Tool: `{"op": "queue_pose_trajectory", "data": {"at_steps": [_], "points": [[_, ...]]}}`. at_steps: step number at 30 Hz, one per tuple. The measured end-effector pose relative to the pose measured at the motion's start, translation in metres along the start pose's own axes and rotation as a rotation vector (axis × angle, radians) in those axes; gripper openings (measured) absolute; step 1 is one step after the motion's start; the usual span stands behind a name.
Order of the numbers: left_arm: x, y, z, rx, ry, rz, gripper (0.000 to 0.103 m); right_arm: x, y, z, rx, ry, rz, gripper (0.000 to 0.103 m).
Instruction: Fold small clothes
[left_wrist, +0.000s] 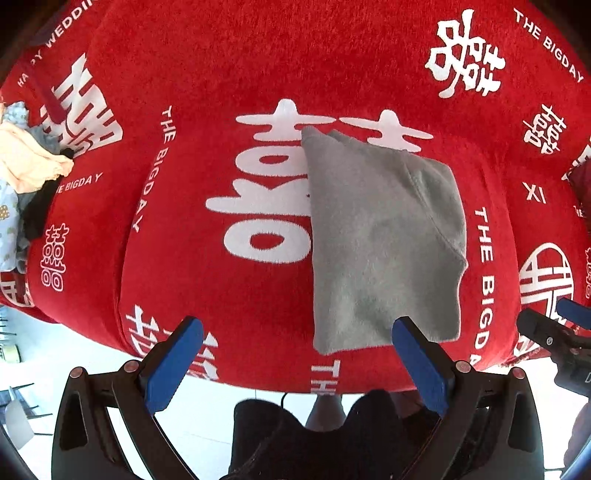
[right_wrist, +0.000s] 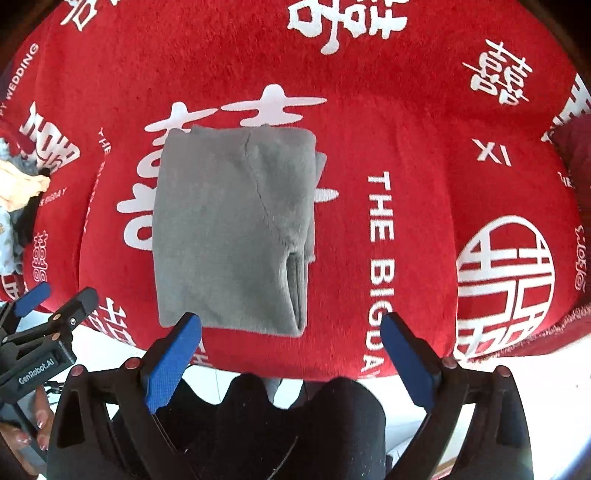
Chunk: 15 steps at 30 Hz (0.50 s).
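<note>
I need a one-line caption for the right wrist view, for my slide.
Open right claw hovers near a folded grey garment lying on the red blanket.

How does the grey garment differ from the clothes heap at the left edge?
The grey folded garment is one piece in a flat, neat rectangle; the pile of clothes is several pieces, crumpled and unfolded. The grey garment lies mid-cloth, in front of the two open hand-held grippers; the pile sits at the far left edge. The garment is plain grey; the pile mixes cream, black and pale blue print. Both rest on the red printed cloth.

Red blanket (left_wrist: 229, 66) with white lettering; white floor (left_wrist: 207, 413) below.
</note>
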<state>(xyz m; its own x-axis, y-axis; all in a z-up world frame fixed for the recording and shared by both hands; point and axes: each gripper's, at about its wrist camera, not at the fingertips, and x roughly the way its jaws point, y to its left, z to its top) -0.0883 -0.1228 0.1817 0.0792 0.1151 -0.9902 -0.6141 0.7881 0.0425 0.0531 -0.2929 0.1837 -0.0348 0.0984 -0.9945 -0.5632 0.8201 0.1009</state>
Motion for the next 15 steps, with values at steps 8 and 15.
{"op": "queue_pose_trajectory", "data": {"at_steps": [8,15], "points": [[-0.01,0.005,-0.006,0.0,0.034,-0.002,0.102,-0.01,0.009,0.0,-0.002,0.011,-0.035,0.098],[-0.014,0.009,-0.002,-0.017,0.036,-0.015,0.102,-0.013,0.018,0.004,-0.024,0.003,-0.064,0.098]]}}
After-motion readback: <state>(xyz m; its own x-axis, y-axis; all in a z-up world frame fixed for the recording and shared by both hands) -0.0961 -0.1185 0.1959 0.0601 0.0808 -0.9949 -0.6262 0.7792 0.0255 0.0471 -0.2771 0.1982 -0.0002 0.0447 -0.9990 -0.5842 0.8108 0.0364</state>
